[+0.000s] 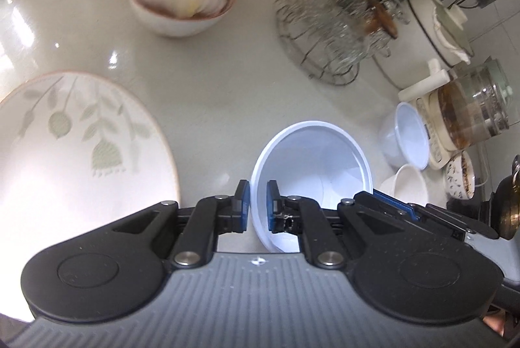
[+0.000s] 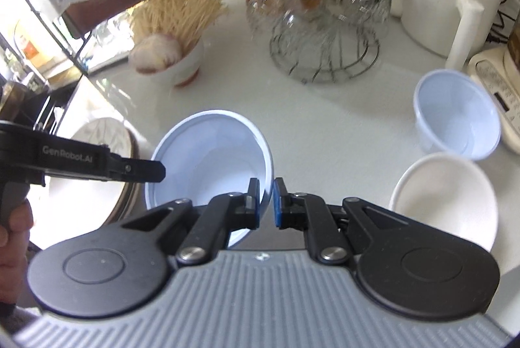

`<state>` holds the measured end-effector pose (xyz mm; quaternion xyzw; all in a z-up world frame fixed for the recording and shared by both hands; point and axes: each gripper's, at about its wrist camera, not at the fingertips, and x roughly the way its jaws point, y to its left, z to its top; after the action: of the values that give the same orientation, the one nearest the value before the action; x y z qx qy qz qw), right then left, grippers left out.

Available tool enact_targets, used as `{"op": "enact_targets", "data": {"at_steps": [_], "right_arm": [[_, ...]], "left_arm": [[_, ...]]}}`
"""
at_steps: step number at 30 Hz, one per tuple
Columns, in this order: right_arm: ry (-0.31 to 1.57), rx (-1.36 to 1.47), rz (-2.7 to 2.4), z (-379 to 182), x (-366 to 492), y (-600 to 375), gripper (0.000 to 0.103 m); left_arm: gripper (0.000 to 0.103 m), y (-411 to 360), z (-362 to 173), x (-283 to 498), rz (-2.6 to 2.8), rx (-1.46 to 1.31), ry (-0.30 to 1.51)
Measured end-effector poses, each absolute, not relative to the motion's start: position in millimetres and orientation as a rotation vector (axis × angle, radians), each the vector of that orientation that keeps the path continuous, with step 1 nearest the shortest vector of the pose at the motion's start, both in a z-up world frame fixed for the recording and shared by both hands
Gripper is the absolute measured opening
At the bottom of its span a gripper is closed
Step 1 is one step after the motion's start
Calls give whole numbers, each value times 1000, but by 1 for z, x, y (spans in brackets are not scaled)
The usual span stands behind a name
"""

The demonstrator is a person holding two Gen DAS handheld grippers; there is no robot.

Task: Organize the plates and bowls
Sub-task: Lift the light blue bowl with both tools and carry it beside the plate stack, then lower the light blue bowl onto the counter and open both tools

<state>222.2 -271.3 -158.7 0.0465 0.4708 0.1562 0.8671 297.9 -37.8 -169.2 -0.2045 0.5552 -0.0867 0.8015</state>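
Both tongs, left [image 1: 258, 206] and right [image 2: 266, 203], pinch opposite rims of one pale-blue bowl [image 2: 211, 159].

The pale blue bowl [image 2: 211, 159] looks like thin, smooth plastic with a soft sheen, and the leaf-patterned plate [image 1: 74, 140] reads as glazed ceramic. The white countertop [image 1: 208, 81] is glossy and mirrors the light. The rack [image 2: 325, 55] is bare metal wire holding clear glass cups [image 2: 325, 0].

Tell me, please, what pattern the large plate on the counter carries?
The large plate is white with pale green leaves and flower buds; the left wrist view shows it best.
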Motion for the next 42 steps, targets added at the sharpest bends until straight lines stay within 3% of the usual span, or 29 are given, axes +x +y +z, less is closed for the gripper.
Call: {"op": "enact_targets", "data": {"at_steps": [31,35,40,42], "right_arm": [[1090,218,248,-189,217,-261,13],[1092,234,250,-189,218,-260,13],[1090,261,246,-186,221,-262,13],[1087,277,233,-184,221,-264,18]], "left_arm": [[12,-31,-196,301,-231,-378,1290],[37,-29,-192,302,-234,-377,1280],[39,-27,-185,304,-235,-360,1258],[39,-25,-180,305,-236,-353,1242]]}}
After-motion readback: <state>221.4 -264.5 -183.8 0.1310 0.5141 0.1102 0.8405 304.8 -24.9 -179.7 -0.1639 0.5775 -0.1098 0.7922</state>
